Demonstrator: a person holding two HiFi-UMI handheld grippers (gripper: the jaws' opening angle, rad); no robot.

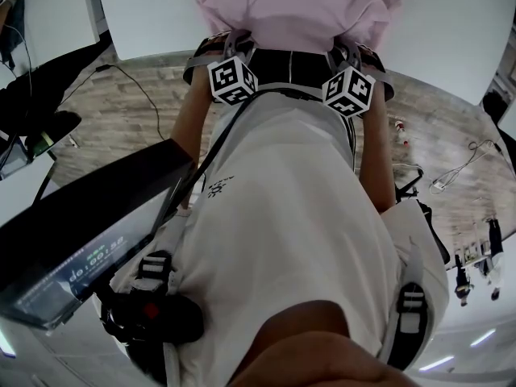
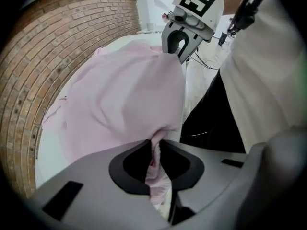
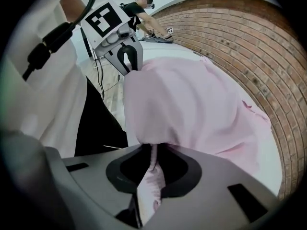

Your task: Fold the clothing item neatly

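Note:
The clothing item is a pale pink garment (image 1: 298, 6), bunched at the top of the head view on a white table (image 1: 451, 31). Both grippers grip its near edge. In the left gripper view my left gripper (image 2: 156, 150) is shut on a pinched fold of the pink garment (image 2: 124, 99), which drapes away over the table. In the right gripper view my right gripper (image 3: 153, 153) is likewise shut on a fold of the garment (image 3: 192, 104). Each gripper shows in the other's view, the right gripper (image 2: 175, 49) and the left gripper (image 3: 128, 61) biting the same edge.
A brick wall (image 2: 43, 56) curves behind the white table (image 2: 48, 157). Another person (image 3: 139, 6) works at a far table. A black device with a lit screen (image 1: 89, 248) sits at my lower left. Cables (image 1: 455, 172) lie on the wooden floor.

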